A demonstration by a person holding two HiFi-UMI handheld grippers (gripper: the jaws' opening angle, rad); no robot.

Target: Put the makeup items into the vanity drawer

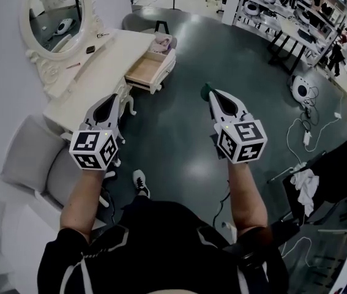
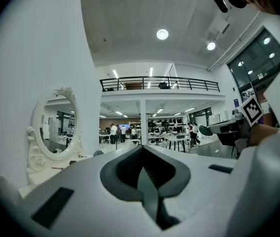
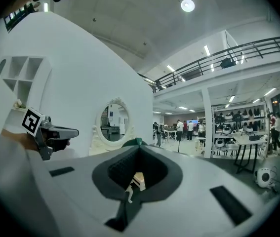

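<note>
The white vanity (image 1: 103, 72) stands at the upper left with its oval mirror (image 1: 54, 14). Its wooden drawer (image 1: 144, 72) is pulled out, and I see nothing in the part that shows. A small dark makeup item (image 1: 90, 49), a thin stick (image 1: 103, 35) and a pencil (image 1: 73, 66) lie on the vanity top. My left gripper (image 1: 117, 98) hovers shut and empty over the vanity's near corner. My right gripper (image 1: 207, 91) is shut and empty over the floor, right of the drawer. The mirror (image 2: 56, 127) also shows in the left gripper view, and again as the mirror (image 3: 112, 122) in the right gripper view.
A grey padded chair (image 1: 38, 164) stands beside the vanity at my left. A pinkish bundle (image 1: 161, 41) lies beyond the drawer. Cables (image 1: 305, 136), a round white device (image 1: 300, 89) and a black chair with a white cloth (image 1: 308, 185) occupy the floor at the right.
</note>
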